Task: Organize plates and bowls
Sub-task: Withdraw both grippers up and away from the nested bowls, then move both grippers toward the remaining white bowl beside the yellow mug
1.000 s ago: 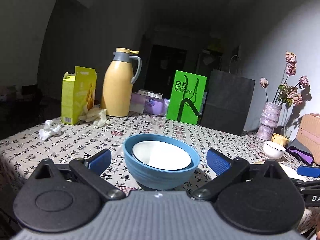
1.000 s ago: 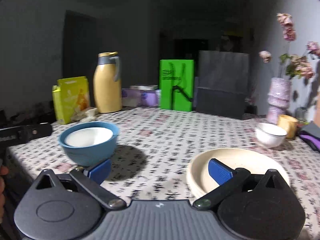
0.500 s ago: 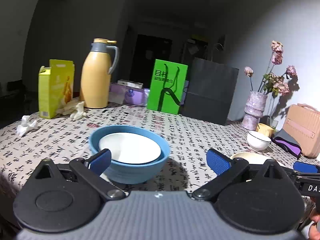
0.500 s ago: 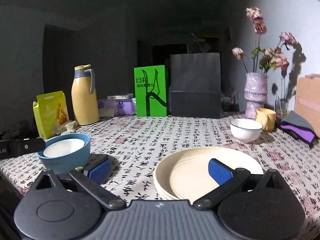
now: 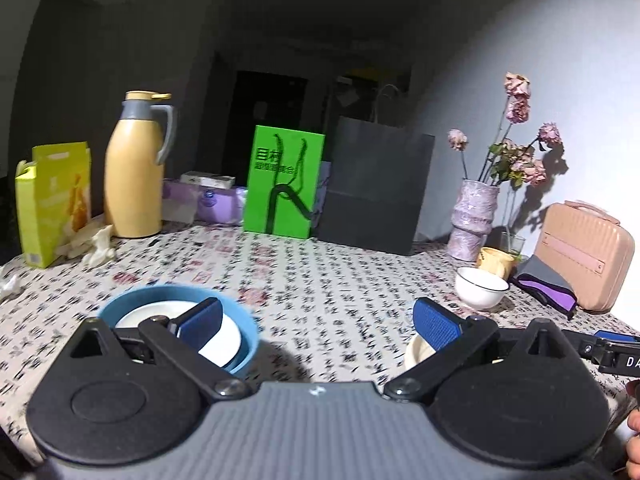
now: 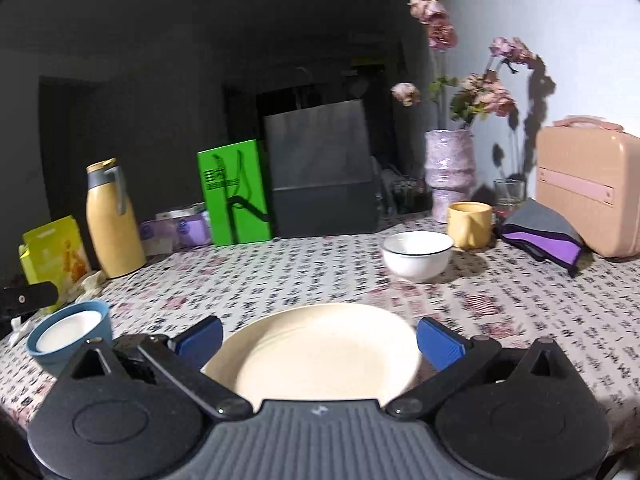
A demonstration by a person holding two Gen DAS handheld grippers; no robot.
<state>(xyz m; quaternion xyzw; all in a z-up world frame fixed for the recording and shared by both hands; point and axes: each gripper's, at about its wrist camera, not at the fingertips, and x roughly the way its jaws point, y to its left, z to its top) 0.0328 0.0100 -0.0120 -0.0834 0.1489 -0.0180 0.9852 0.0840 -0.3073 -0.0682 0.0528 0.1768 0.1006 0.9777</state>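
Desk [image 6: 520,312] draped in a script-printed cloth, bearing a glossy round cream plate [image 6: 320,352], a blue bowl [image 5: 248,340] nesting a white one, and a small white bowl [image 6: 416,254] farther back. Right tongs [image 6: 318,340] spread wide, empty, now straddling the plate, previously off-centre; left tongs [image 5: 318,322] equally wide, empty, blue bowl shifted leftward behind its left pad

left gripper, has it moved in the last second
Yes. The left gripper has swung right: the blue bowl on the table, centred between its fingers a second ago, now sits behind the left finger.
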